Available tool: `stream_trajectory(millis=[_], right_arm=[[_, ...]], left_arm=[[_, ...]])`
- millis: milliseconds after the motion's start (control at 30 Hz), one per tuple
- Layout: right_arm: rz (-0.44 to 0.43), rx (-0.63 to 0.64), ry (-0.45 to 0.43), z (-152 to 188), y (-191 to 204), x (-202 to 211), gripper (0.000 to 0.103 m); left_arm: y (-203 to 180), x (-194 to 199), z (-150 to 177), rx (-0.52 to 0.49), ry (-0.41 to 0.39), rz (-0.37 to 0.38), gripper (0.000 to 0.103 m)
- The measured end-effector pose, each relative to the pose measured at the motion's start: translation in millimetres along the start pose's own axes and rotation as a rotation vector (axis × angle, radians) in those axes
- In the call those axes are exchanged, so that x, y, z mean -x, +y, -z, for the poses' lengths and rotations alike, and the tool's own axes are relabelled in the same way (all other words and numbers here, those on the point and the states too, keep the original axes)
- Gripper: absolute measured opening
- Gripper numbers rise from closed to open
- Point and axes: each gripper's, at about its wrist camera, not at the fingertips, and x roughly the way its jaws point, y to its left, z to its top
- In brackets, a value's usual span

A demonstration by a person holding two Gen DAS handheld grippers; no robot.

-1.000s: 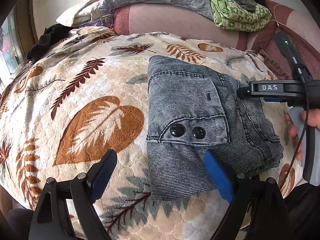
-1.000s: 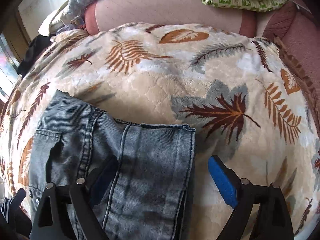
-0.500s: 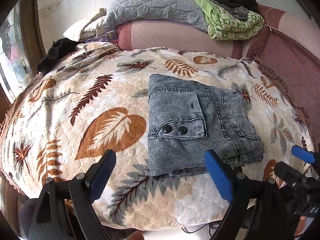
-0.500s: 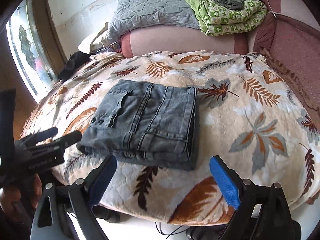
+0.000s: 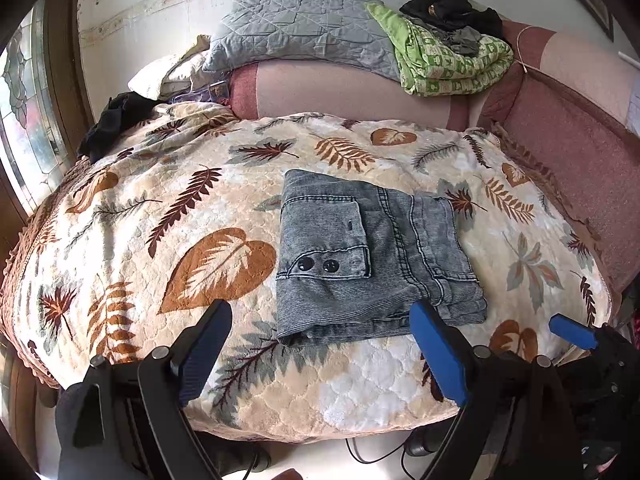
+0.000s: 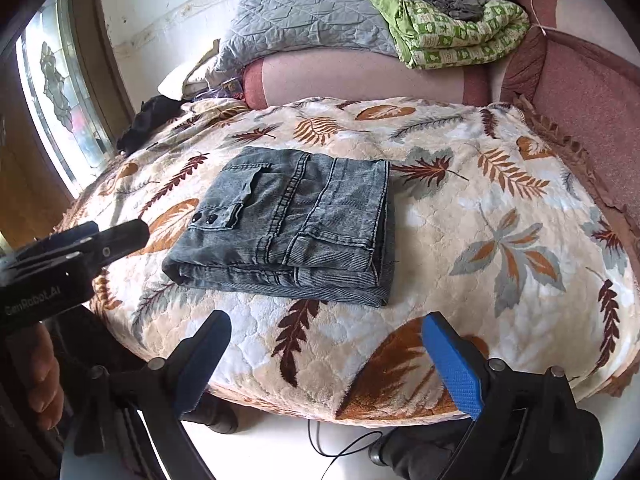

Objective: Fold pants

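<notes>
The grey denim pants (image 5: 368, 256) lie folded into a compact rectangle on the leaf-patterned blanket (image 5: 168, 248), a buttoned pocket flap on top. They also show in the right wrist view (image 6: 292, 228). My left gripper (image 5: 320, 356) is open and empty, held back over the bed's near edge, apart from the pants. My right gripper (image 6: 328, 360) is open and empty, also pulled back from the bed edge. The right gripper's blue fingertip (image 5: 572, 332) shows at the lower right of the left wrist view; the left gripper's body (image 6: 72, 256) shows at the left of the right wrist view.
A pink headboard cushion (image 5: 344, 92) runs along the back, with a grey quilted pillow (image 5: 304, 28), a green folded quilt (image 5: 448, 60) and dark clothes (image 5: 448, 8) on it. A black garment (image 5: 116, 120) lies at the far left. A window (image 6: 60, 92) is left. Cables (image 6: 344, 448) lie on the floor.
Both grippers have drawn back from the folded pants toward the bed's near edge; the right gripper, earlier resting over the pants, is now clear of them. The pants stay folded in place.
</notes>
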Motion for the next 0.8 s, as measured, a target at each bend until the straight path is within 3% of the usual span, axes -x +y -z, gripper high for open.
stream_trajectory(millis=[133,233,400,500,567,600,633,667,700,800], right_arm=[[-0.173,-0.154,0.074,-21.1,-33.5,-18.9,0.098],[-0.287,-0.284,0.158,-40.4,-63.5,-47.5,0.098],[-0.397,-0.412,0.275,-74.5,-100.5,-103.0,0.098],[-0.417,-0.482,0.360,-82.5,-114.1,-141.2,0.097],[-0.358,-0.500,0.384,-82.3,-118.2,-158.0,0.096],[-0.378,-0.506,0.395,-81.6,-116.8,-163.6,0.094],[-0.376,-0.484,0.393,-83.0,-112.3,-164.6,0.084],[-0.361,-0.448,0.399,-85.1,-106.1,-165.5,0.061],[-0.347,-0.417,0.419,-86.1,-99.5,-168.0,0.047],[-0.298,-0.319,0.430,-92.1,-80.3,-169.9,0.029]], left_arm=[[29.4,-24.1,-10.0,0.076,0.060,0.084,0.091],[60.4,-57.0,-19.1,0.189,0.155,0.235,0.091],[104.0,-115.8,-32.5,0.456,0.256,0.501,0.090],[102.6,-142.4,-41.8,0.462,0.285,0.526,0.090],[96.4,-160.8,-41.5,0.454,0.333,0.547,0.090],[93.7,-167.3,-39.6,0.454,0.357,0.540,0.089],[89.7,-171.3,-38.4,0.445,0.364,0.534,0.088],[83.6,-174.2,-38.2,0.410,0.372,0.534,0.076],[76.7,-178.1,-38.3,0.368,0.392,0.506,0.068],[65.8,-179.7,-40.7,0.320,0.379,0.446,0.052]])
